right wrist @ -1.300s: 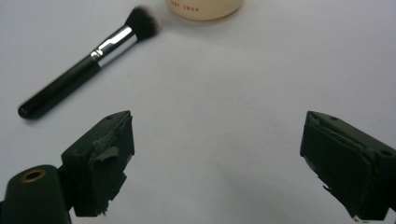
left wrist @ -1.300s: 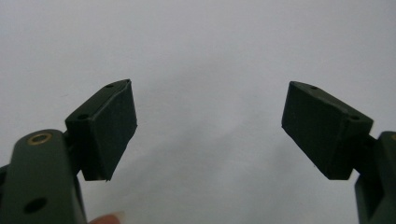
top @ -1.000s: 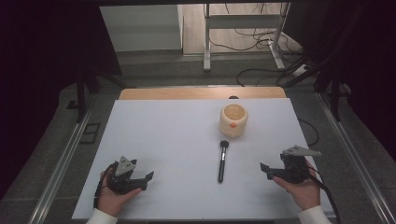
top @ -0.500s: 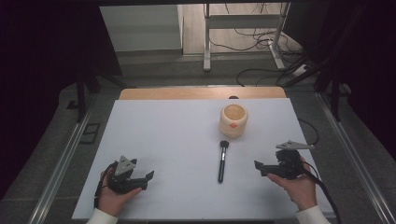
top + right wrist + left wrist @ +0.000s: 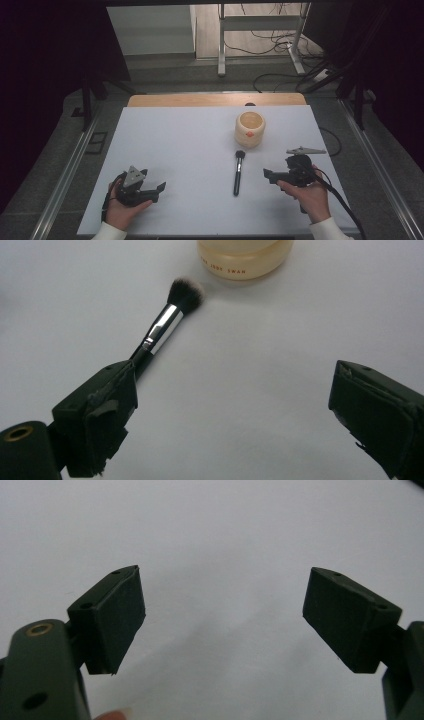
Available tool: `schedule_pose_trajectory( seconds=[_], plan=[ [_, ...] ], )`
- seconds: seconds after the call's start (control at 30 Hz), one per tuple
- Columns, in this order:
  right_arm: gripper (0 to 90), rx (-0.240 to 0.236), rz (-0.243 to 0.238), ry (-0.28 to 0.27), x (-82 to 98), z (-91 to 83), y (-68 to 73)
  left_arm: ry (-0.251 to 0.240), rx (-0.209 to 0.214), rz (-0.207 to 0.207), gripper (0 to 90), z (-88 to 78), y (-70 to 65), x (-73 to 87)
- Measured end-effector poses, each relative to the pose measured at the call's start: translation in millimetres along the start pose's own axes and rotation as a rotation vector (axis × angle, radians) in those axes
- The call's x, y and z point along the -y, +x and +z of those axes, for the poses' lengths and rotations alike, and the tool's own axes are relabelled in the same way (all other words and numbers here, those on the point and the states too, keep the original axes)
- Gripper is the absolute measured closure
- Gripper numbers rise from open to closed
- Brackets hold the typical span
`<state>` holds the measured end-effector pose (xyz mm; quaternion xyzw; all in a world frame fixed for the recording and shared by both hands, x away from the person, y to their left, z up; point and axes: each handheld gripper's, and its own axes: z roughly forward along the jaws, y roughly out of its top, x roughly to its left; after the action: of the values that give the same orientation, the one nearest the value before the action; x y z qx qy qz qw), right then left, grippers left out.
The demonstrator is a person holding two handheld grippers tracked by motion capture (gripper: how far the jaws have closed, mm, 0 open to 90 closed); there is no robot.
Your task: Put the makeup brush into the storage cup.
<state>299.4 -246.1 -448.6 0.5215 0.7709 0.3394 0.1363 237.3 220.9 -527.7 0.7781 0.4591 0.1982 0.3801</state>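
High view: a black-handled makeup brush with a silver ferrule (image 5: 237,172) lies flat mid-table, bristles toward a cream round jar with an orange mark (image 5: 249,129) just beyond it, apart but near, probably so the brush can go into the jar. The right gripper (image 5: 272,175) hangs just beside the brush's handle, jaws spread wide and holding nothing; its own view puts one jaw before the handle. The left gripper (image 5: 156,190), released too, idles well apart over the bare white tabletop (image 5: 170,145)
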Motion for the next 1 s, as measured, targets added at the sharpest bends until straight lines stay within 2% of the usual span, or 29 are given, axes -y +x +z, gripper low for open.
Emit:
schedule_pose_trajectory(
  seconds=[0.27, 0.4, 0.5, 0.77, 1.0],
  plan=[
    [5.9, -0.026, 0.014, 0.032, -4.6, 7.3, 0.6, -0.003, 0.008, 0.001, 17.4, 1.2, -0.4, -1.5],
    [6.9, -0.027, 0.026, 0.026, -9.1, 10.3, 1.9, -0.003, 0.013, 0.001, 17.4, 1.3, -0.4, -1.5],
    [7.8, -0.022, 0.027, 0.053, -12.0, 12.0, 4.3, -0.004, 0.016, 0.0, 17.4, 1.5, -0.6, -1.5],
    [8.0, -0.008, 0.017, 0.117, -22.2, 19.6, 19.8, -0.007, 0.026, 0.015, 17.5, 0.0, -2.4, -2.5],
    [8.0, 0.005, 0.032, 0.132, -27.5, 26.8, 31.7, -0.01, 0.034, 0.009, 17.6, 2.1, -3.5, -3.2]
  ],
)
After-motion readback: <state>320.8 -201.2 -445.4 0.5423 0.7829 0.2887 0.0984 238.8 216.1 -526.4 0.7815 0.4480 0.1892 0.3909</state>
